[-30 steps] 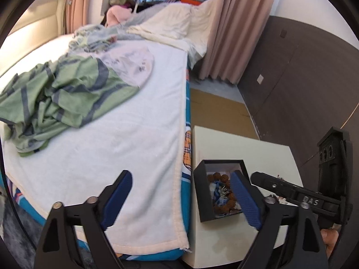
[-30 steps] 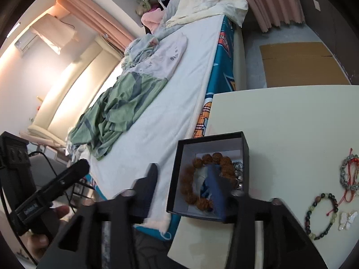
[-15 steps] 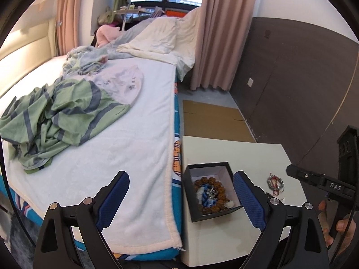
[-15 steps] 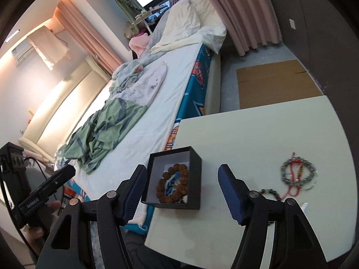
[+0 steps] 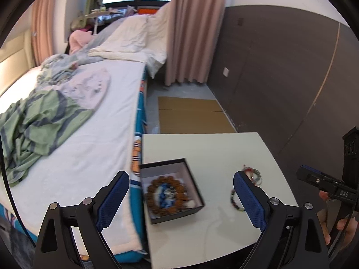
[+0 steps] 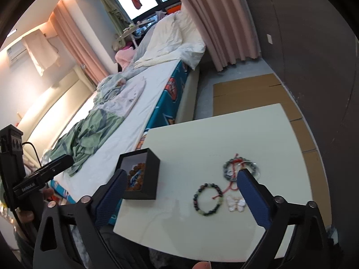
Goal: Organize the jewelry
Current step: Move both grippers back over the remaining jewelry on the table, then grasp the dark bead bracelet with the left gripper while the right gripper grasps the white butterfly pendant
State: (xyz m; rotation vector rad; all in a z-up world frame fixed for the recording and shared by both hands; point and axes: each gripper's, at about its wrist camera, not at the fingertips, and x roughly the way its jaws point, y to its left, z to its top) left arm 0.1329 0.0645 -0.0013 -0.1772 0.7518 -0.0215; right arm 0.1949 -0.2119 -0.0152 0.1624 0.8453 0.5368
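Both my tools are up off the white table (image 6: pixel 258 134), neither touching anything. Left gripper (image 5: pixel 181 199): jaws spread wide, nothing between the blue pads (image 5: pixel 113 198) but air; seen through the gap, the black box (image 5: pixel 171 189) sits below, at the table's edge nearest the bed (image 5: pixel 89 134). Right gripper (image 6: pixel 181 197): jaws likewise spread wide, empty. In the box, open-topped, lies a brown bead bracelet (image 5: pixel 167 194) ringed around something blue and white that is too blurred to name; a small pale object sits in the box corner at about 4 o'clock from the bracelet. Out on the bare tabletop, in the right wrist view: a dark beaded bracelet (image 6: pixel 207 199) with a few green beads, lying flat at roughly 3 o'clock from the box and well apart from it; a white butterfly piece (image 6: pixel 235 204) just beside that bracelet at its 3 o'clock; a grey bead bracelet with red cord (image 6: pixel 237 168) at about 1 o'clock from the dark one, the cord trailing down toward it. The right pad (image 6: pixel 252 198) overlaps the edge of the grey bracelet in frame, no contact evident. Green striped cloth (image 5: pixel 33 125) rumpled on the bed; cardboard sheet (image 5: pixel 193 114) on the floor at 12 o'clock beyond the table.
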